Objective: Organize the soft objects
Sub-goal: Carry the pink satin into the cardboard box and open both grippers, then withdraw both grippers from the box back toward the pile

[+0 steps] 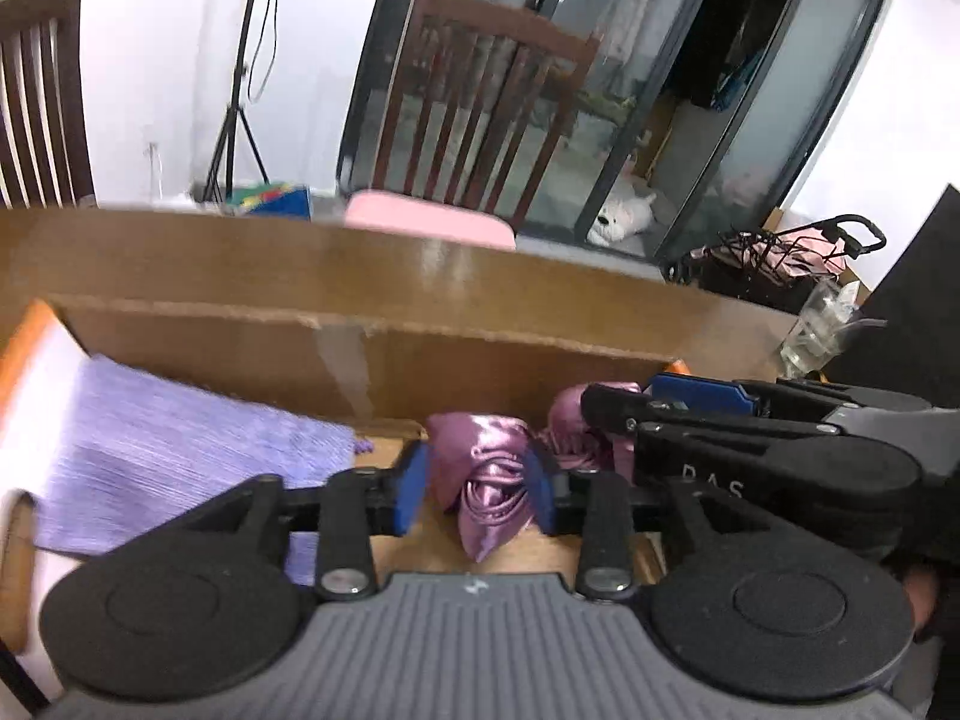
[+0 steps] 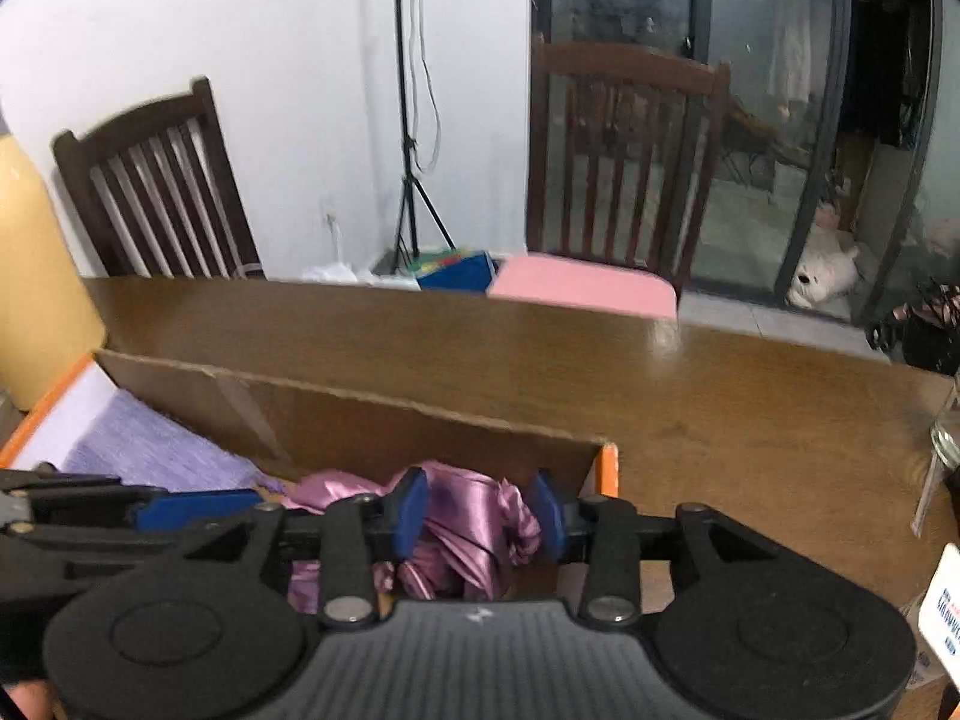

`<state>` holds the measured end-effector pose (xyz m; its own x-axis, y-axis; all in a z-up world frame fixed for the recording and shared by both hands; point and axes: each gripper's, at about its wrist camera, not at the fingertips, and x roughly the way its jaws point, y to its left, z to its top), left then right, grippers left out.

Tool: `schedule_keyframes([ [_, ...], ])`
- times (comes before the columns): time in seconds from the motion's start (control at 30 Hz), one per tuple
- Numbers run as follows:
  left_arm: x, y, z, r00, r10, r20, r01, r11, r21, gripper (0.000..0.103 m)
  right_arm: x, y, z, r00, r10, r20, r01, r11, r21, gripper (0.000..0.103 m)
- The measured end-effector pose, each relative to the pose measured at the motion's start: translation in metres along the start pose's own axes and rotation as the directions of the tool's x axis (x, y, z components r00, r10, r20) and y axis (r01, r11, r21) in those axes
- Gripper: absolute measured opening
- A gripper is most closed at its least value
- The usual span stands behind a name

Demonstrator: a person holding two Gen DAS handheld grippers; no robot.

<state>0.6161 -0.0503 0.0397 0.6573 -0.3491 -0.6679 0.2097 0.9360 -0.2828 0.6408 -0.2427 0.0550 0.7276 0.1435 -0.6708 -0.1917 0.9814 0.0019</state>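
crumpling glossy pink satin cloth (image 1: 489,483) in cardboard box (image 1: 240,336).

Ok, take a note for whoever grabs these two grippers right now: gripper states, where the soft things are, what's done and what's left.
Left gripper: jaws open around the pink satin cloth, pads not pressing.
Right gripper: open over the same cloth, at the box's right end.
Purple cloth lies flat at the left end of the cardboard box.
Done: both cloths are in the box.
Left: back both grippers out; the satin is bunched, maybe tidy it.
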Motion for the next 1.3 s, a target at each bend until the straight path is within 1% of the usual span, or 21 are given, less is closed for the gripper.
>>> schedule_keyframes([
  [0.1, -0.045, -0.005, 0.003, 0.998, 0.018, 0.056, -0.021, 0.998, 0.052, 0.044, -0.03, 0.003, 0.004, 0.999, -0.007, 0.043, 0.008, 1.0, -0.016, 0.048],
  [0.13, -0.061, -0.006, 0.003, 0.997, 0.029, 0.076, -0.034, 0.997, 0.07, 0.049, -0.045, 0.003, 0.008, 0.998, -0.005, 0.055, 0.006, 1.0, -0.012, 0.051],
  [0.23, -0.115, -0.01, -0.002, 0.987, 0.073, 0.146, -0.092, 0.987, 0.129, 0.057, -0.085, 0.006, 0.011, 0.997, -0.008, 0.082, 0.007, 1.0, 0.003, 0.053],
  [0.3, -0.145, -0.01, -0.009, 0.98, 0.096, 0.176, -0.122, 0.982, 0.142, 0.06, -0.115, 0.008, 0.008, 0.995, -0.003, 0.101, 0.002, 1.0, 0.007, 0.055],
  [0.4, -0.193, -0.011, -0.026, 0.96, 0.133, 0.247, -0.174, 0.973, 0.15, 0.077, -0.16, 0.018, -0.003, 0.99, -0.01, 0.144, 0.011, 1.0, -0.01, 0.065],
  [0.43, -0.207, -0.011, -0.035, 0.948, 0.148, 0.281, -0.195, 0.969, 0.15, 0.084, -0.177, 0.021, -0.009, 0.986, -0.009, 0.164, 0.011, 1.0, -0.014, 0.071],
  [0.47, -0.224, -0.011, -0.047, 0.931, 0.162, 0.327, -0.22, 0.964, 0.149, 0.085, -0.19, 0.023, -0.015, 0.983, -0.006, 0.184, 0.009, 1.0, -0.016, 0.075],
  [0.53, -0.246, -0.014, -0.068, 0.904, 0.184, 0.385, -0.263, 0.951, 0.162, 0.086, -0.221, 0.029, -0.036, 0.969, 0.009, 0.247, -0.003, 1.0, -0.025, 0.077],
  [0.6, -0.27, -0.016, -0.096, 0.872, 0.201, 0.446, -0.3, 0.94, 0.164, 0.091, -0.249, 0.035, -0.058, 0.952, 0.022, 0.304, -0.012, 0.999, -0.035, 0.079],
  [0.67, -0.291, -0.017, -0.123, 0.849, 0.208, 0.486, -0.315, 0.937, 0.15, 0.093, -0.276, 0.042, -0.084, 0.928, 0.023, 0.371, -0.009, 0.999, -0.04, 0.081],
  [0.73, -0.313, -0.02, -0.158, 0.826, 0.193, 0.53, -0.306, 0.943, 0.134, 0.096, -0.301, 0.049, -0.112, 0.903, 0.023, 0.429, -0.004, 0.999, -0.044, 0.083],
  [0.77, -0.321, -0.022, -0.173, 0.818, 0.187, 0.544, -0.303, 0.944, 0.132, 0.098, -0.313, 0.053, -0.129, 0.888, 0.022, 0.459, -0.003, 0.999, -0.041, 0.084],
  [0.83, -0.34, -0.025, -0.209, 0.793, 0.179, 0.583, -0.31, 0.942, 0.132, 0.1, -0.331, 0.06, -0.167, 0.864, 0.025, 0.502, -0.009, 0.999, -0.034, 0.088],
  [0.9, -0.355, -0.027, -0.247, 0.761, 0.19, 0.62, -0.331, 0.936, 0.118, 0.102, -0.346, 0.068, -0.203, 0.853, 0.028, 0.521, -0.012, 0.999, -0.034, 0.088],
  [0.97, -0.366, -0.025, -0.281, 0.733, 0.21, 0.647, -0.36, 0.927, 0.107, 0.103, -0.356, 0.078, -0.239, 0.855, 0.031, 0.518, -0.009, 0.999, -0.045, 0.089],
  [1.0, -0.371, -0.025, -0.3, 0.728, 0.221, 0.649, -0.376, 0.92, 0.109, 0.103, -0.36, 0.083, -0.257, 0.859, 0.038, 0.511, -0.006, 0.998, -0.065, 0.089],
  [1.03, -0.377, -0.025, -0.317, 0.729, 0.226, 0.646, -0.386, 0.915, 0.117, 0.103, -0.364, 0.087, -0.275, 0.861, 0.043, 0.507, -0.005, 0.997, -0.076, 0.089],
  [1.13, -0.396, -0.022, -0.359, 0.74, 0.244, 0.627, -0.395, 0.912, 0.111, 0.103, -0.378, 0.101, -0.323, 0.874, 0.039, 0.485, -0.017, 0.999, -0.049, 0.092],
  [1.2, -0.405, -0.022, -0.383, 0.747, 0.246, 0.618, -0.379, 0.921, 0.093, 0.103, -0.384, 0.109, -0.349, 0.881, 0.051, 0.471, -0.033, 0.998, -0.047, 0.092],
  [1.23, -0.409, -0.016, -0.395, 0.755, 0.248, 0.607, -0.37, 0.926, 0.081, 0.103, -0.388, 0.113, -0.364, 0.884, 0.041, 0.466, -0.028, 0.999, -0.035, 0.093],
  [1.3, -0.41, -0.016, -0.41, 0.782, 0.249, 0.571, -0.354, 0.932, 0.079, 0.103, -0.393, 0.12, -0.389, 0.89, 0.019, 0.455, -0.023, 1.0, 0.003, 0.093],
])
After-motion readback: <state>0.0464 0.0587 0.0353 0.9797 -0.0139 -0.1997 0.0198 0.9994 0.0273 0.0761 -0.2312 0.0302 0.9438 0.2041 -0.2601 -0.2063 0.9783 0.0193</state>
